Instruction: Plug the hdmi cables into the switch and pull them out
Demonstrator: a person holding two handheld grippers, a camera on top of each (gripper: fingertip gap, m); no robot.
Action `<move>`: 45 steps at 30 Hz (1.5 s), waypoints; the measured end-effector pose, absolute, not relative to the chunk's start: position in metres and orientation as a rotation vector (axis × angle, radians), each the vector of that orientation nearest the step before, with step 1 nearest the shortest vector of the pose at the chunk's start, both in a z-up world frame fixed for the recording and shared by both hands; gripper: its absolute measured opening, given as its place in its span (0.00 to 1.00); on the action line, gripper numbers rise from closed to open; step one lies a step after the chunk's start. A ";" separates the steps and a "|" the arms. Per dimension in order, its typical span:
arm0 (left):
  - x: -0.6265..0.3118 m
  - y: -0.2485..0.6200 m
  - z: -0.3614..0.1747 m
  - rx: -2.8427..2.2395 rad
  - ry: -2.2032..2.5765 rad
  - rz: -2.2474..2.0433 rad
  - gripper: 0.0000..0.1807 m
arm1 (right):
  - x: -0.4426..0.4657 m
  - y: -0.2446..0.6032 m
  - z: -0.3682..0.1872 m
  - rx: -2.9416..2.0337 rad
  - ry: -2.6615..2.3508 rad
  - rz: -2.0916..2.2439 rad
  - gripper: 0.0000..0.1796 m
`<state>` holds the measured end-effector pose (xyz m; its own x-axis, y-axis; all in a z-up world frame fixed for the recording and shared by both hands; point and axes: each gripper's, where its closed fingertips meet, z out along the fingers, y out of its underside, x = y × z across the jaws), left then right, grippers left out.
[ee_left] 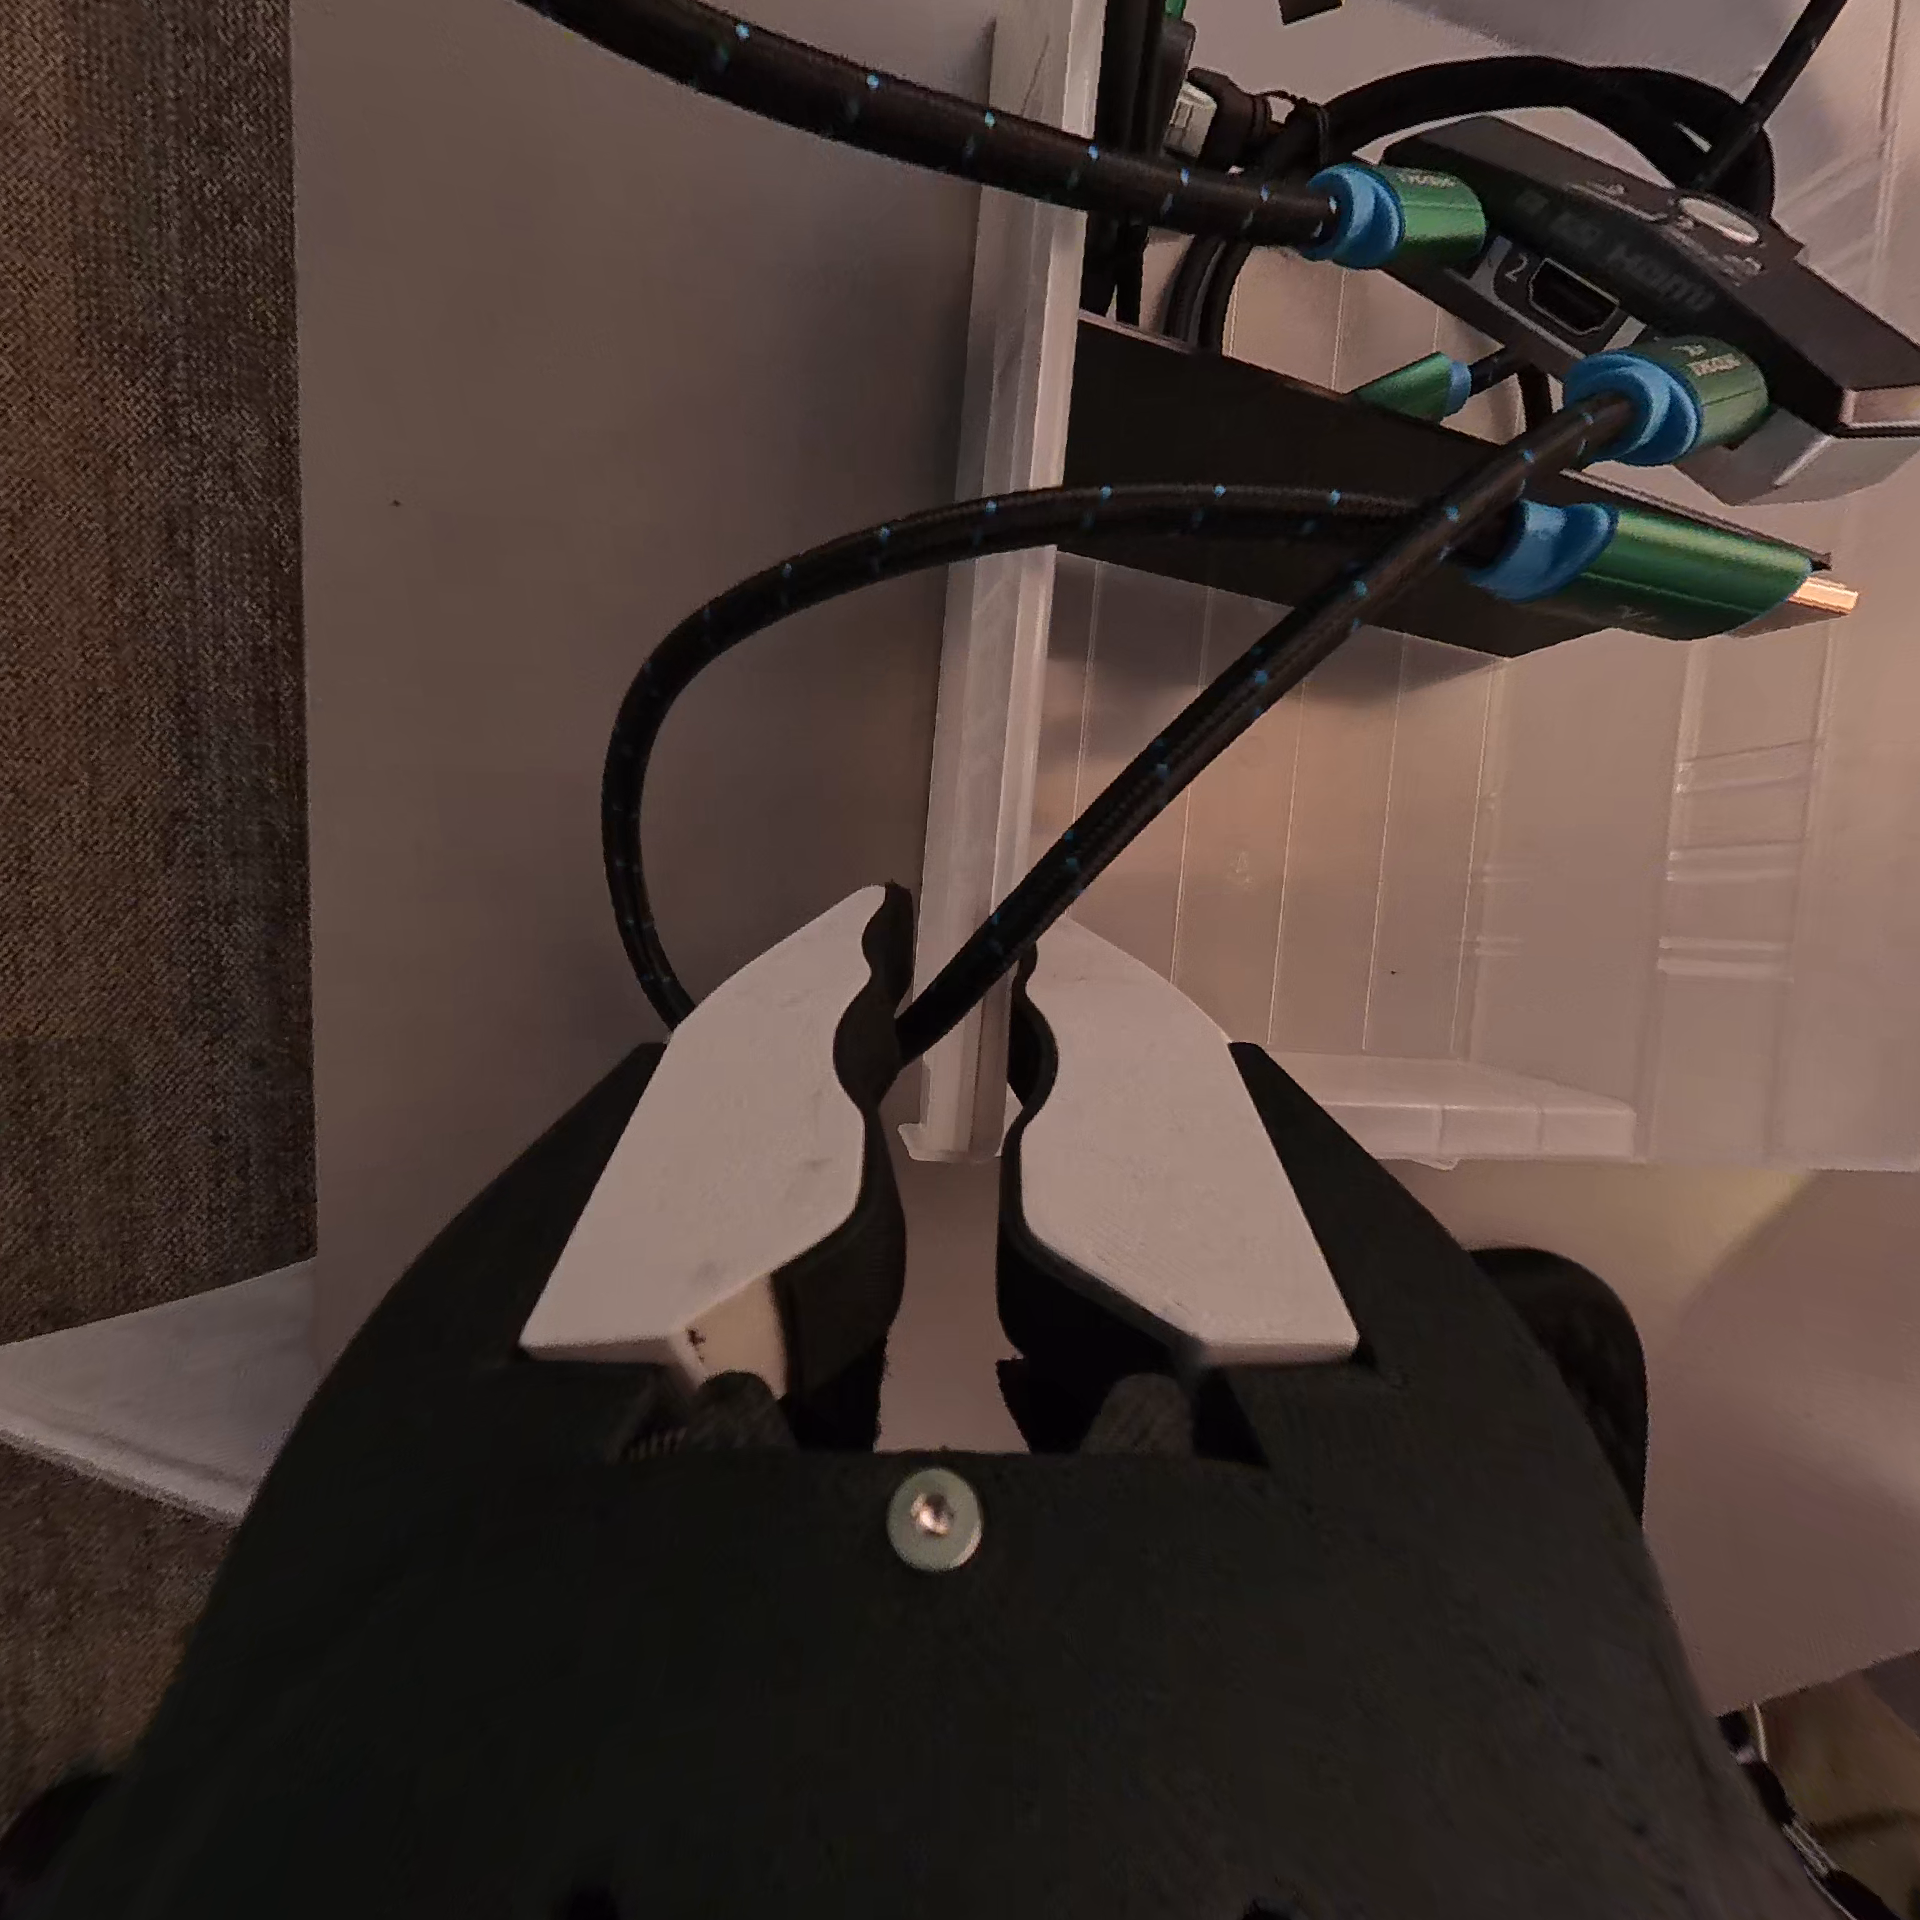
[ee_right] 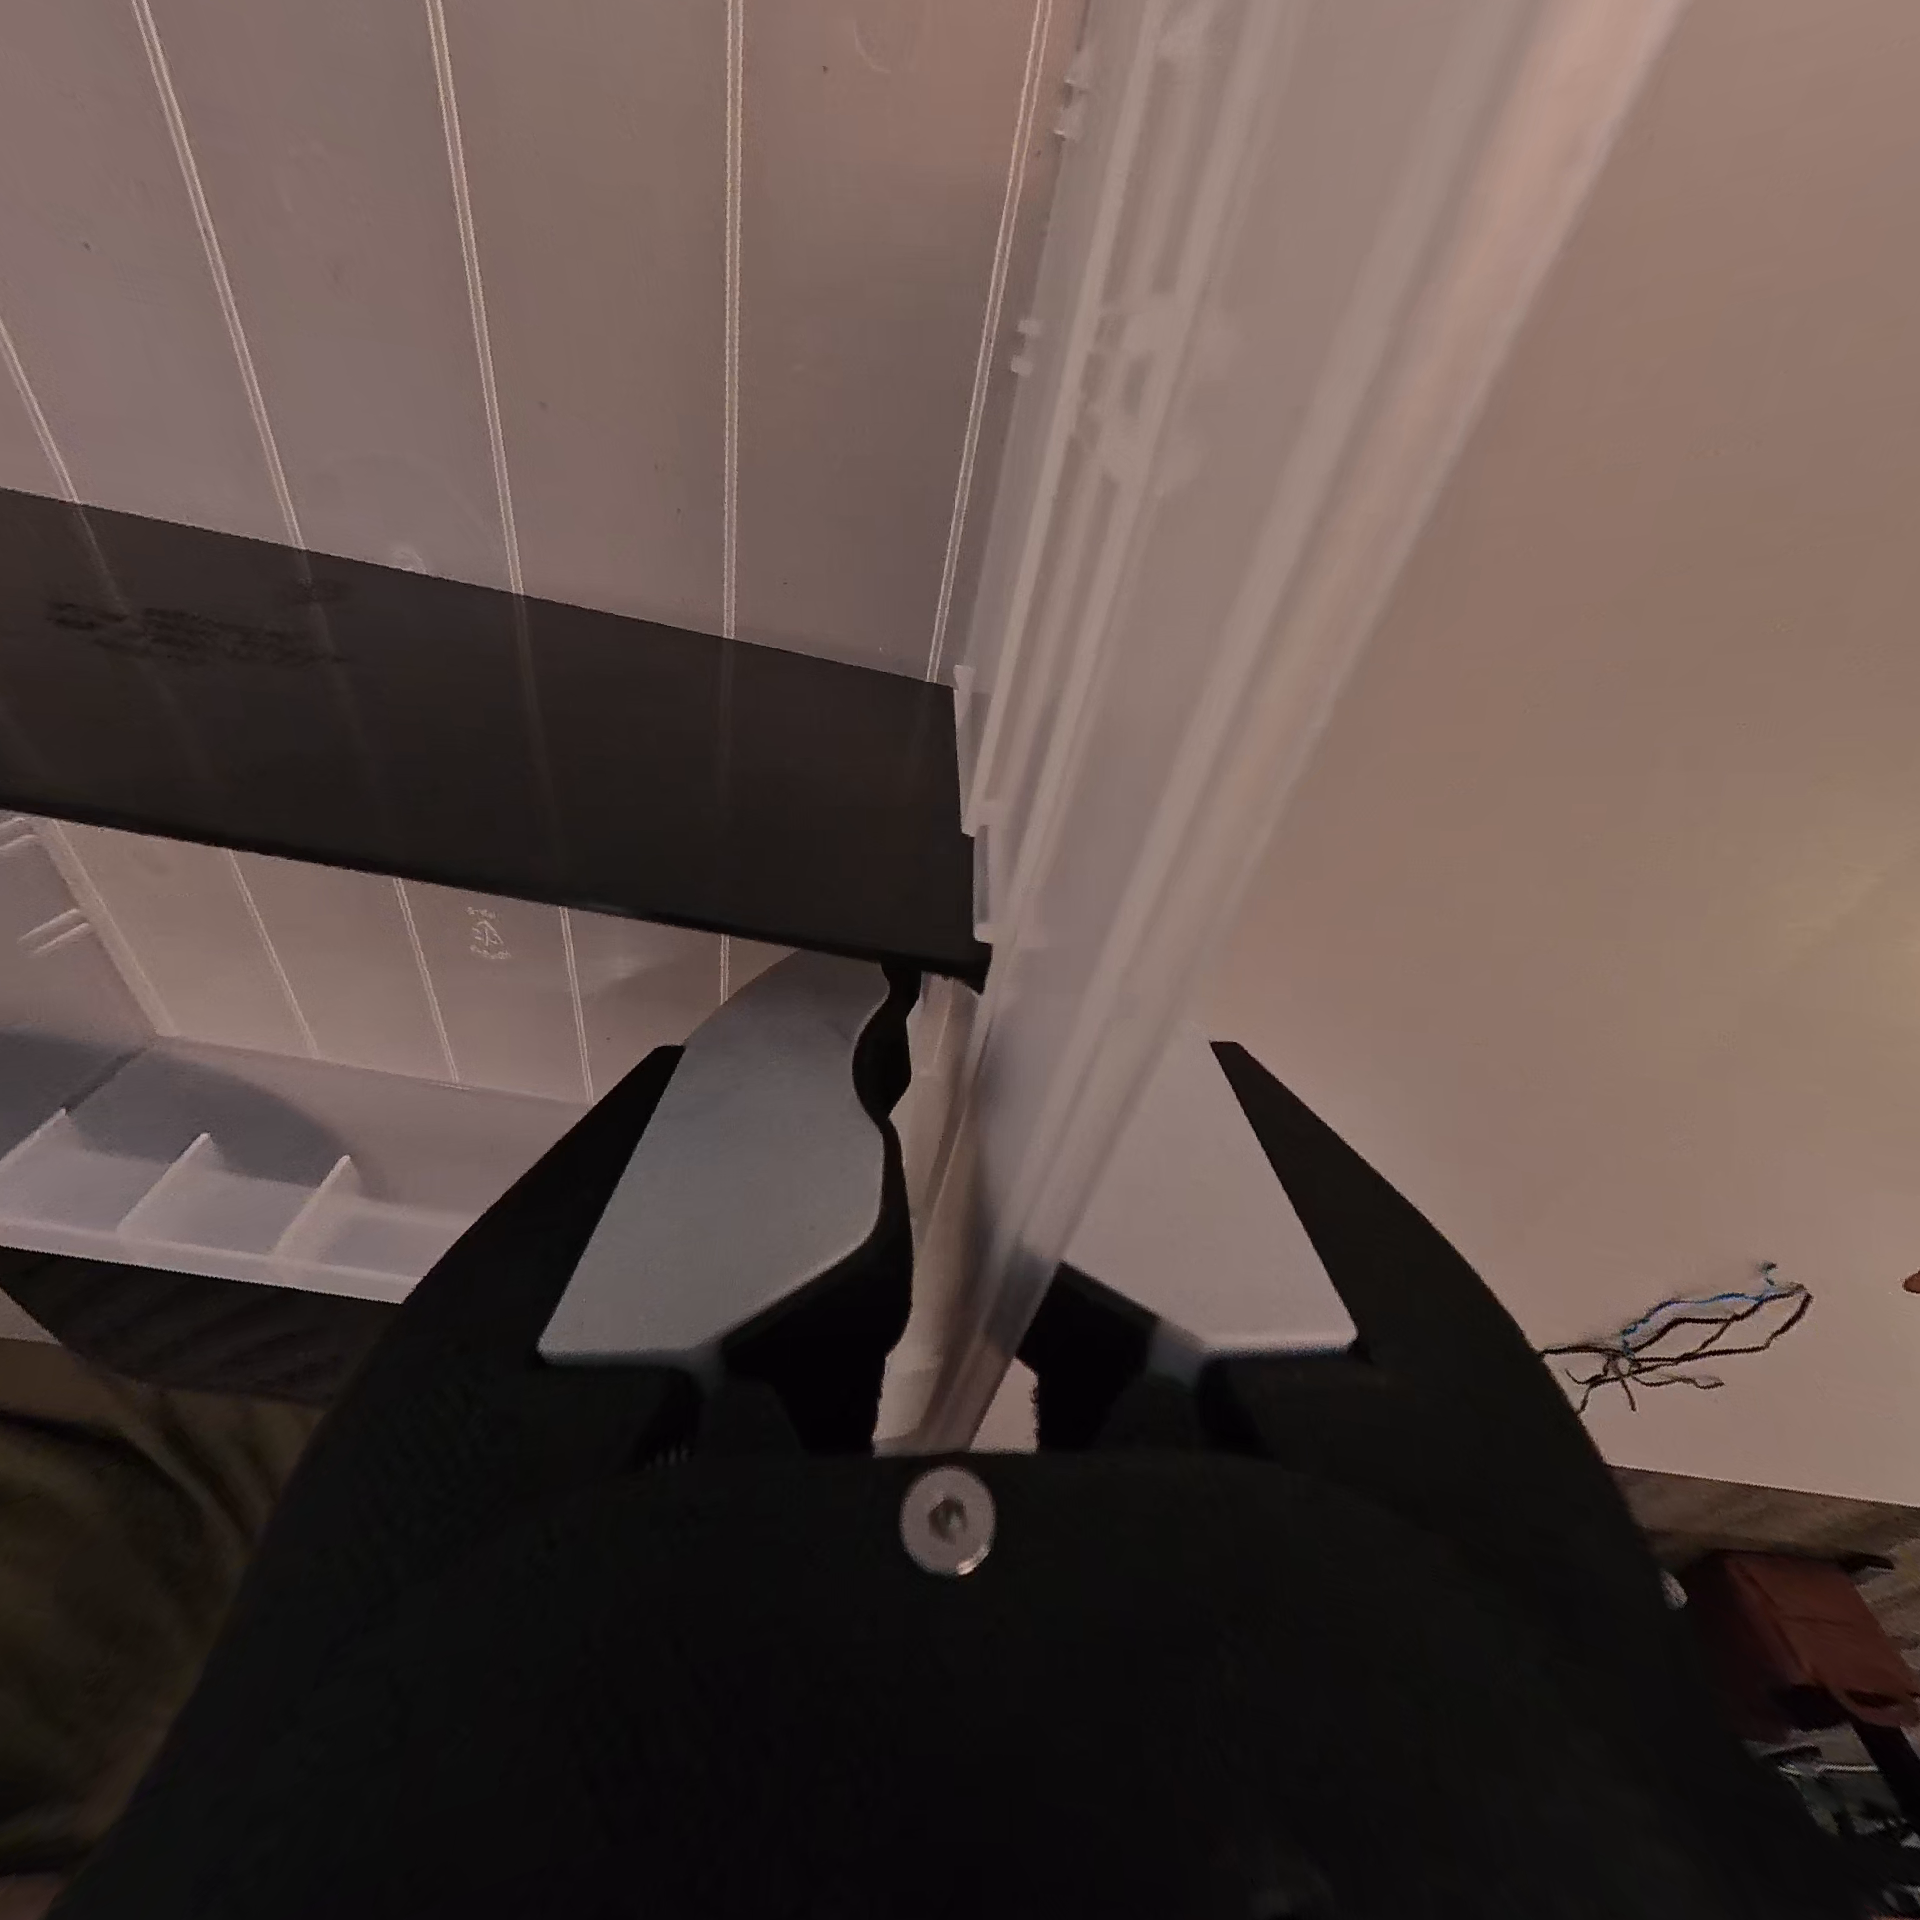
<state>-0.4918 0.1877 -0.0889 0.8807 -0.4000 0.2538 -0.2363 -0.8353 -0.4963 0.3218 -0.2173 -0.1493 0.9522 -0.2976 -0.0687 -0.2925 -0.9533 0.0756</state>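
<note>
Braided black cable (ee_left: 1195, 790) runs up from my left gripper (ee_left: 961, 971) to a green plug with a blue collar (ee_left: 1673, 400), seated at the near end of the black switch (ee_left: 1621, 260). The cable passes between the white fingers (ee_left: 748, 1122); a narrow gap stands between the jaws and I cannot tell whether they pinch the cable or merely straddle it. A second green plug (ee_left: 1392, 213) sits in the far port. A third plug (ee_left: 1704, 582) lies loose on the black shelf (ee_left: 1247, 499) below the switch, copper tip bare. The middle port (ee_left: 1886, 307) is vacant.

Right gripper (ee_right: 940, 997): the jaws stand on either side of the clear plastic edge of the bin (ee_right: 1049, 935), near the shelf corner. The right finger is hidden behind the plastic, so I cannot tell how far open they are or whether they clamp it.

Handling, my judgement: the cable looks light, springy, stiff enough to hold its loop; tugging it would strain the collar and tilt the small switch. Better to grip the hard green shell, flat faces between the pads. It may be slick metal, so squeeze firmly. The switch appears light and unfixed, so it wants bracing during any pull.
</note>
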 end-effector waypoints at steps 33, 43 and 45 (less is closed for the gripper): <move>-0.500 0.153 -0.082 -2.686 0.560 -0.446 0.05 | 0.314 -0.206 -0.149 2.954 -0.916 -0.231 0.02; -0.502 0.156 -0.083 -2.690 0.481 -0.445 0.08 | 0.313 -0.200 -0.148 3.008 -0.810 -0.196 0.06; -0.504 0.156 -0.078 -2.694 0.406 -0.471 0.12 | 0.311 -0.197 -0.146 3.035 -0.799 -0.198 0.14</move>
<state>-0.5044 0.1557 -0.0780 0.9024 -0.3388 0.2663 -0.2134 -0.8882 -0.4068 0.3114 -0.1973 -0.1464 0.8629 -0.4903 -0.1225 -0.4907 -0.8708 0.0289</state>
